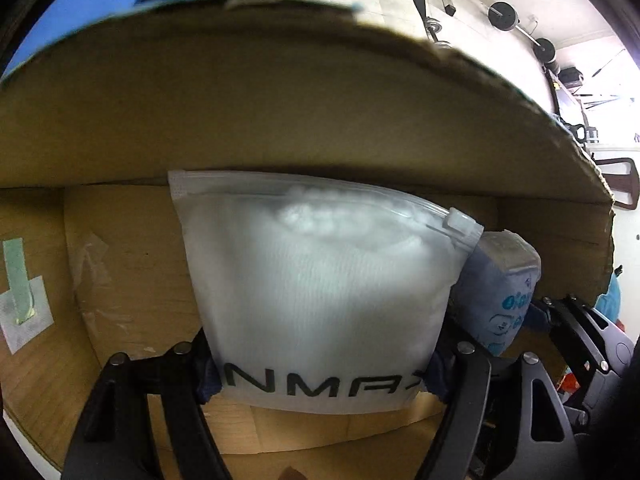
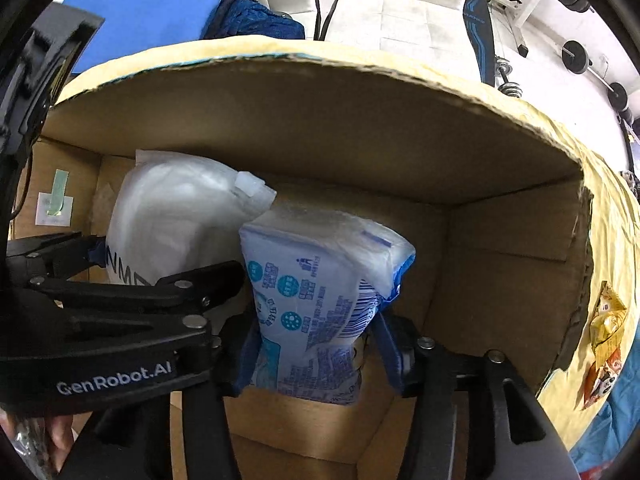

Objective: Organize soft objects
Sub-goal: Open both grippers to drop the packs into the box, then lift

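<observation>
My left gripper is shut on a frosted white zip bag with soft white filling, held upright inside a cardboard box. My right gripper is shut on a blue and white tissue pack, held upright just right of the white bag in the same box. The tissue pack also shows in the left wrist view, touching the bag's right side. The left gripper shows in the right wrist view too.
The box's right half holds nothing visible. Snack packets lie on a yellow cloth right of the box. A blue board and blue quilted fabric sit behind it. Dumbbells lie on the far floor.
</observation>
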### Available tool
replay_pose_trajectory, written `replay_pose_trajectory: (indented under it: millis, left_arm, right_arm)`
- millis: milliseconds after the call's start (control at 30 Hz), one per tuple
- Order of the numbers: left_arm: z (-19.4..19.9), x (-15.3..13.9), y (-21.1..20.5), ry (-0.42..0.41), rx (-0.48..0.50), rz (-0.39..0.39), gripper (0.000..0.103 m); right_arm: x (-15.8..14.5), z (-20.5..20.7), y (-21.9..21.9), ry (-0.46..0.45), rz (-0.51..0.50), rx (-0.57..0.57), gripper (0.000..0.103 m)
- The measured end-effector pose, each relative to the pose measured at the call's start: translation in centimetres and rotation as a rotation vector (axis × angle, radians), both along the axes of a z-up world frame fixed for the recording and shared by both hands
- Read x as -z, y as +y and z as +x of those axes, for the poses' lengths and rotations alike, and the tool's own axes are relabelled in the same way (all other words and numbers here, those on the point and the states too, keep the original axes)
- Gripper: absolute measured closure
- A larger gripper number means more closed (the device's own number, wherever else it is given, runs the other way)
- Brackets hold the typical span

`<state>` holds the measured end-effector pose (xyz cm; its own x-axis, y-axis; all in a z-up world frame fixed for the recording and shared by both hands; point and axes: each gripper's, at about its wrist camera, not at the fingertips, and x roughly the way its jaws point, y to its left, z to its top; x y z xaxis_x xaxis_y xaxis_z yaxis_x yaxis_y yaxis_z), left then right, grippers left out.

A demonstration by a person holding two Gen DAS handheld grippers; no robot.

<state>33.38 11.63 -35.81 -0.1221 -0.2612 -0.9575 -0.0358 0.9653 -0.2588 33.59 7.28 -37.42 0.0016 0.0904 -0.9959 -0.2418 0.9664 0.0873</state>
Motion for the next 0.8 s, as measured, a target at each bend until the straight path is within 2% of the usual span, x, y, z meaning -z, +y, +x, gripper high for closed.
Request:
replay_pose_trajectory:
  millis: [200, 367, 400, 500, 633, 800]
  left_arm:
    - [-0.1, -1.8, -1.0, -0.031, 0.002, 0.033, 0.023]
    - [-0.6, -3.6, -0.9, -0.058, -0.002, 0.036, 0.017]
    - [-0.8, -4.1, -0.8, -0.064, -0.011, 0.033, 0.017]
    - [-2.1, -5.5, 0.0, -0.087, -0.029, 0.038, 0.016]
    - [-3.6, -6.1, 2.5, -0.127, -0.054, 0.055, 0.004]
    - [-6.8, -6.8, 3.8, -0.188, -0.102, 0.083, 0.0]
  right_arm:
    - [-0.2, 0.4, -0.3, 0.007, 0.001, 0.028, 0.045]
    - [-1.7, 0.3, -0.8, 0.0, 0.009, 0.051, 0.043]
    - [-2.1, 0.2, -0.9, -0.002, 0.003, 0.054, 0.041]
    - [-3.5, -0.5, -1.4, -0.022, -0.003, 0.079, 0.026]
    - [-4.8, -1.9, -2.0, -0.038, -0.007, 0.099, 0.025]
    - [-5.8, -4.1, -2.7, -0.05, 0.007, 0.123, 0.001]
